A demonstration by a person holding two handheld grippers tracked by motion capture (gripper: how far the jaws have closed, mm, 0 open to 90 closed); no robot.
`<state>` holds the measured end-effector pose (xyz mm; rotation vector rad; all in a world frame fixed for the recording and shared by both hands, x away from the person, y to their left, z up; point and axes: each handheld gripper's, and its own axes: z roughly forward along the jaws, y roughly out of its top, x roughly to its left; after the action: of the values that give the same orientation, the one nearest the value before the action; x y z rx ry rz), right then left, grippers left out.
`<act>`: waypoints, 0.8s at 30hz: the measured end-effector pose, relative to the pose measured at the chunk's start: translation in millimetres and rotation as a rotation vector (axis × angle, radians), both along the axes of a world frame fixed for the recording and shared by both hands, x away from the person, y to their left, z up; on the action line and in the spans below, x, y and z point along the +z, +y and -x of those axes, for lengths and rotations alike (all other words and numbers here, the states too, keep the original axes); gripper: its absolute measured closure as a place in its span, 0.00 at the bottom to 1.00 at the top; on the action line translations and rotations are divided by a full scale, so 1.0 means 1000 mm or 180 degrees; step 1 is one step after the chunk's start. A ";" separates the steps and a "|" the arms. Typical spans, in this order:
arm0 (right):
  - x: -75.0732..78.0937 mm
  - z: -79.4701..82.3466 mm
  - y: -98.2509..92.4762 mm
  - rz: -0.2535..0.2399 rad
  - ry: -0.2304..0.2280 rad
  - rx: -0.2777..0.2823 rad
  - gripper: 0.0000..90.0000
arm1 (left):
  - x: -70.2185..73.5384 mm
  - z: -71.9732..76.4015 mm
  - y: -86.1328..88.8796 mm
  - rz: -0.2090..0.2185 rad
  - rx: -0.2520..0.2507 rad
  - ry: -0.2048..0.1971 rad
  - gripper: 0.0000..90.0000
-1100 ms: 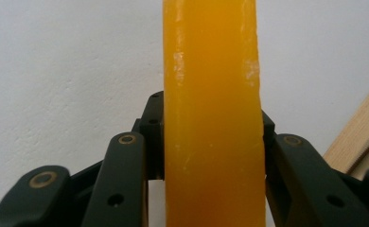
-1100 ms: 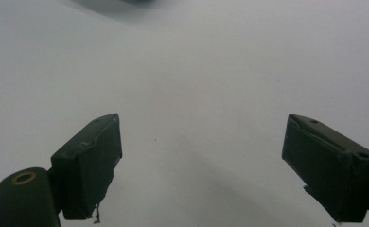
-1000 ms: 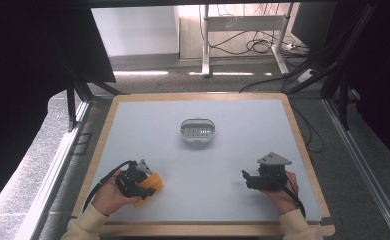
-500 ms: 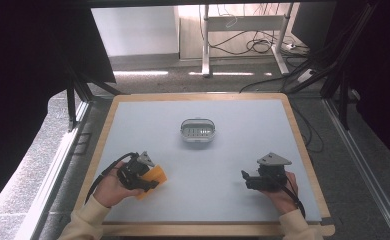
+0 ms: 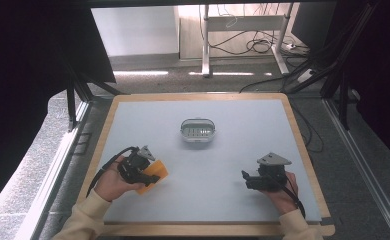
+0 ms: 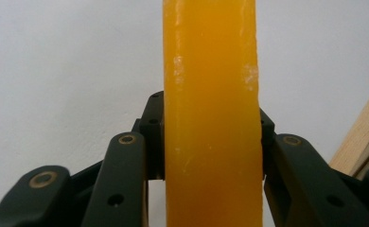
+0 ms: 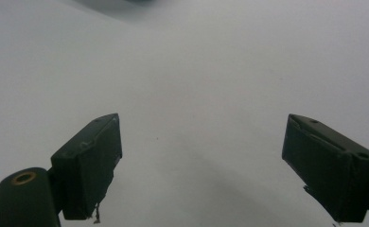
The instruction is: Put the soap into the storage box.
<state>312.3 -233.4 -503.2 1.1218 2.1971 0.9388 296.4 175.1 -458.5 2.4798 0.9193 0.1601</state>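
Note:
A flat orange slab [image 5: 156, 171] is clamped in my left gripper [image 5: 150, 177] near the table's front left. In the left gripper view the orange slab [image 6: 211, 85] stands edge-on, with the left gripper [image 6: 211, 127] shut on both its sides. Whether the slab rests on the table or hangs just above it is unclear. My right gripper [image 5: 245, 179] is at the front right, held low over the table. In its own view the right gripper [image 7: 223, 161] is open, its jaws wide apart with bare surface between them.
A small white oval dish [image 5: 199, 131] with a slotted floor sits in the middle of the pale grey table [image 5: 243, 135]. A wooden rim [image 5: 303, 150] frames the table. Beyond the far edge are desk legs and cables [image 5: 253, 45] on the floor.
My left gripper has carried the orange slab a little forward, away from the person. The right gripper has stayed where it was.

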 end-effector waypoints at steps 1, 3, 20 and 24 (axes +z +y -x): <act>0.000 0.000 0.000 0.0003 -0.0001 0.0002 0.15 | 0.000 0.000 0.000 0.0004 0.0006 -0.0008 0.69; 0.000 0.000 0.000 0.0005 0.0000 0.0003 0.15 | 0.001 -0.001 -0.001 0.0005 0.0003 -0.0008 0.69; -0.002 0.000 0.002 0.0032 0.0038 0.0023 0.15 | 0.009 -0.010 -0.008 -0.0028 -0.0042 -0.0069 0.69; -0.002 0.000 0.003 0.0031 0.0041 0.0028 0.15 | 0.012 -0.013 -0.009 -0.0025 -0.0069 -0.0080 0.69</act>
<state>312.2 -230.8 -505.2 1.1175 2.2163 0.9261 309.0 165.9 -446.4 2.4883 0.8829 0.1877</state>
